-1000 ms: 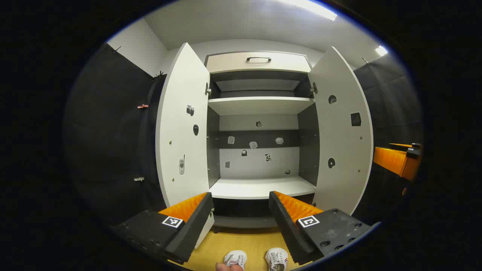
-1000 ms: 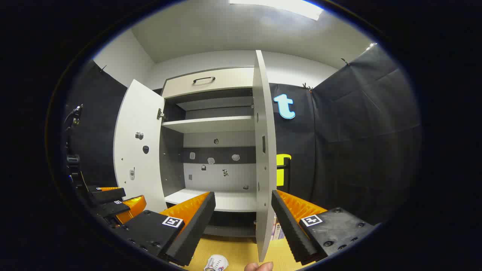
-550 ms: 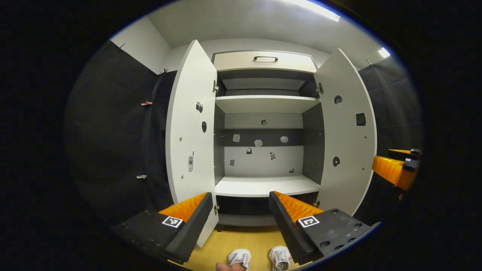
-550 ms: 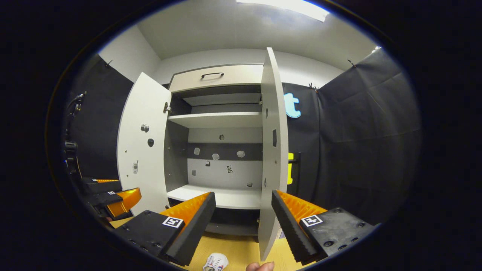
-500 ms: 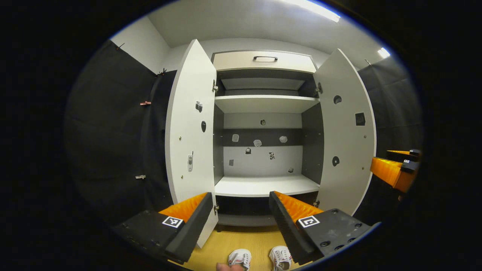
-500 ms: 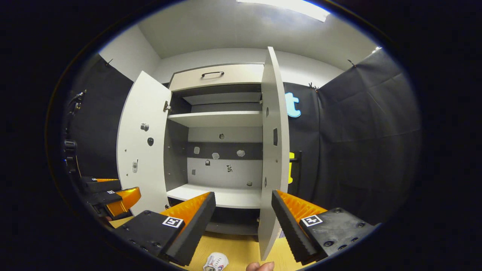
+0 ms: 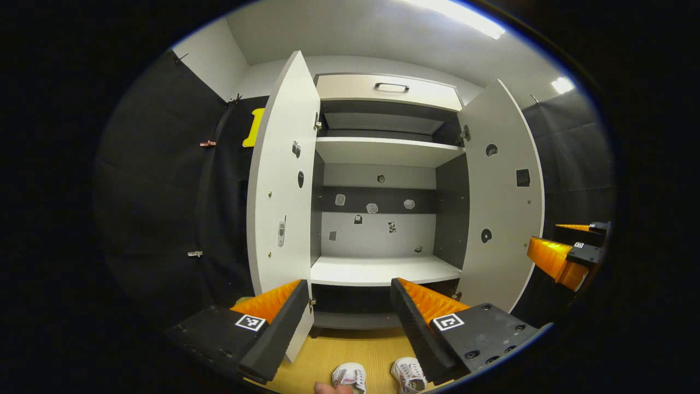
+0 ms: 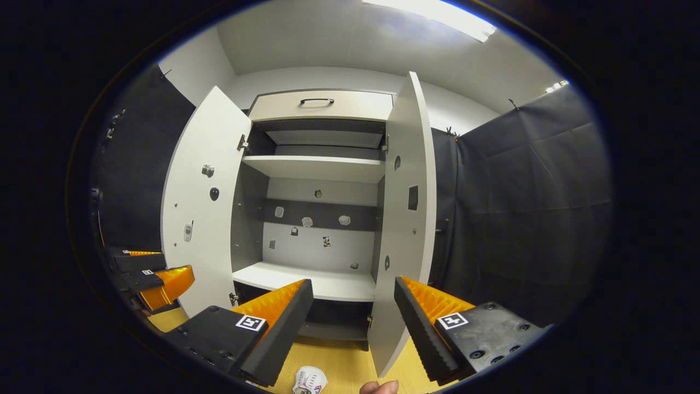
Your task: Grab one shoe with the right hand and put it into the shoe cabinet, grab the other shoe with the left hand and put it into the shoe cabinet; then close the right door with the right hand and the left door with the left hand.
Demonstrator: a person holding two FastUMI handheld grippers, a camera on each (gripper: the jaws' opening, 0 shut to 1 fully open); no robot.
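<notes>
**Q:** Where do the task's things lie, and how do your grippers stand?

**A:** Two white shoes sit on the wooden floor [image 7: 361,350] before the shoe cabinet [image 7: 383,164], at the bottom edge of the left gripper view: one shoe [image 7: 350,376] to the left, the other shoe [image 7: 409,374] just beside it. Neither is grasped. My left gripper [image 7: 345,314] is released, jaws spread wide with nothing between them; my right gripper [image 8: 351,317] is likewise released and empty. Both hang above the shoes, facing the cabinet's lower shelf [image 7: 383,271]. The left door [image 7: 281,186] and right door [image 7: 506,197] stand open.

**Q:** What could go wrong from here?

**A:** In my judgement, three things. The shoes lie close together, so my right gripper reaching for one may nudge the other. The right door's lower edge hangs close to my right gripper's line in the right gripper view; a careless swing could knock it. A soft upper pinched at the rim could also slip on the lift to the shelf.

**Q:** Any legible writing?

**A:** Small stickers dot the doors and back panel [image 7: 377,219]; none can be read. Square coded markers sit on each gripper. The shoes' trim is too small to tell.
</notes>
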